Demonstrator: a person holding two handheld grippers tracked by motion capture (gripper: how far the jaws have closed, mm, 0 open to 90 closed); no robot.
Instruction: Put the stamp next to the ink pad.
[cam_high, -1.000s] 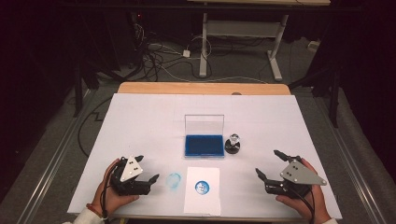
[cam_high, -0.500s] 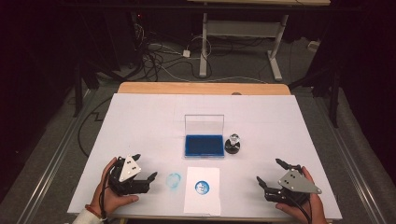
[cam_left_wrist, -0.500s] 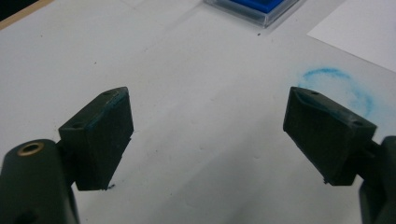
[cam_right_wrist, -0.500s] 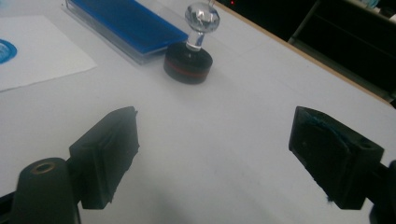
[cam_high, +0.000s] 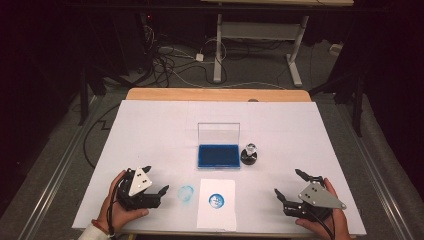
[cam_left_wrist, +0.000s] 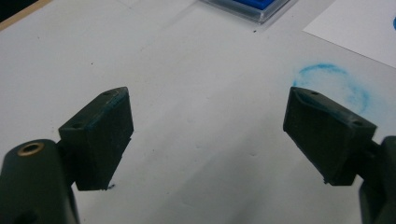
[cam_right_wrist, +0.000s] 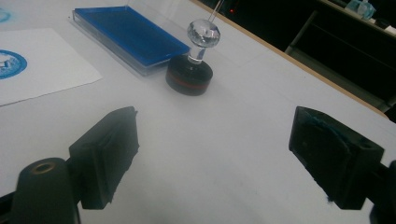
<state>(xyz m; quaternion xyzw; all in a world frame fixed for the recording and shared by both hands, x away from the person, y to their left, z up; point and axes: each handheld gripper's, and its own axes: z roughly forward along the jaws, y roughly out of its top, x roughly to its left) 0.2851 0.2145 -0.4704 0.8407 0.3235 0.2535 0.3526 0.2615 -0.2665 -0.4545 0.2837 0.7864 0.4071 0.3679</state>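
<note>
Since a second ago the right tool (cam_high: 288, 183) has drawn back toward the person's edge of the tabletop (cam_high: 150, 130), and its jaws have just been opening to their widest with nothing between them; the left tool (cam_high: 153, 178) has kept its place. That reads as the stamping being done, both hands pulled away from the work.

From the high view, the stamp (cam_high: 249, 153), a dark round base with a clear knob, stands upright just right of the ink pad (cam_high: 218, 156), whose clear lid is raised behind the blue bed. Below the pad lies a paper sheet (cam_high: 216, 202) bearing a round blue print (cam_high: 216, 201). A fainter blue ring smudge (cam_high: 186, 193) marks the white tabletop cover between the sheet and the left tool. A wooden edge shows at the far side; beyond it lie a dark floor, loose cables and the legs of another desk.

Looking along the left gripper view, both jaws stand wide apart over bare white surface, holding nothing. The smudge (cam_left_wrist: 334, 86) sits just past the right-hand jaw, and a corner of the ink pad (cam_left_wrist: 261, 7) shows at the top.

Along the right gripper view, the jaws are wide and empty. The stamp (cam_right_wrist: 191, 70) stands ahead between them, well clear, touching or almost touching the ink pad (cam_right_wrist: 128, 35); the paper sheet (cam_right_wrist: 42, 70) lies to the left.
</note>
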